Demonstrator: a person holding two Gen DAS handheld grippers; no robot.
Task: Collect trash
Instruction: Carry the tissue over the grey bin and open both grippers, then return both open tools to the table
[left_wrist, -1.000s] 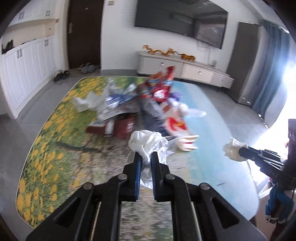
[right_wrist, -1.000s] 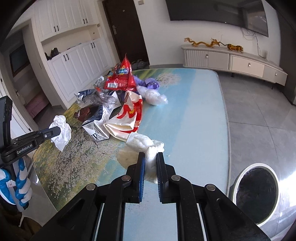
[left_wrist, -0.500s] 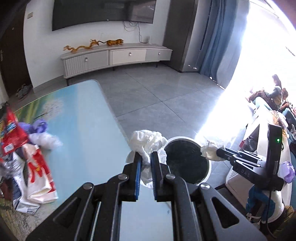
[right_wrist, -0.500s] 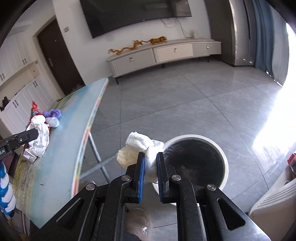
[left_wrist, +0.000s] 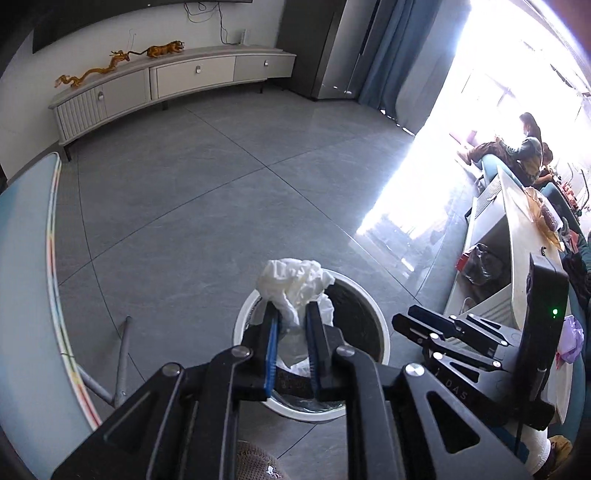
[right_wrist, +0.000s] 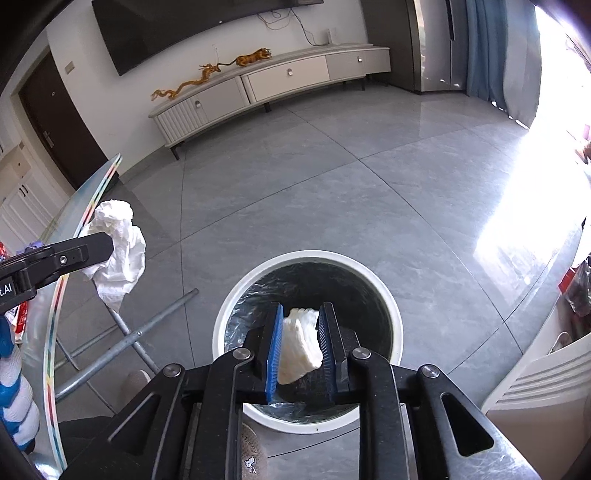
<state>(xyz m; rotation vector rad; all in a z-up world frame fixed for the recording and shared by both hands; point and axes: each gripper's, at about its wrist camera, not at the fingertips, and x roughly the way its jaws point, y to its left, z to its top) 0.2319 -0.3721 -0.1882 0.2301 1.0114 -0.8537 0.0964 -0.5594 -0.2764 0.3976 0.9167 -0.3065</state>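
A round white trash bin (right_wrist: 388, 306) with a dark liner stands on the grey floor; it also shows in the left wrist view (left_wrist: 373, 314). My right gripper (right_wrist: 301, 334) is above the bin with jaws parted, and a white paper wad (right_wrist: 299, 341) sits loose between them. My left gripper (left_wrist: 291, 325) is shut on a crumpled white tissue (left_wrist: 295, 280) over the bin's left rim. The tissue (right_wrist: 118, 247) also shows in the right wrist view, left of the bin.
The glass table's edge (left_wrist: 55, 295) and its metal legs (right_wrist: 140, 332) are to the left of the bin. A TV cabinet (right_wrist: 266, 88) lines the far wall. White furniture (left_wrist: 517, 258) stands close on the right. My foot (right_wrist: 255, 454) is beside the bin.
Both grippers moved from the table side to over the bin. The right gripper's jaws have opened, loosening the paper wad. The left gripper still pinches the tissue.
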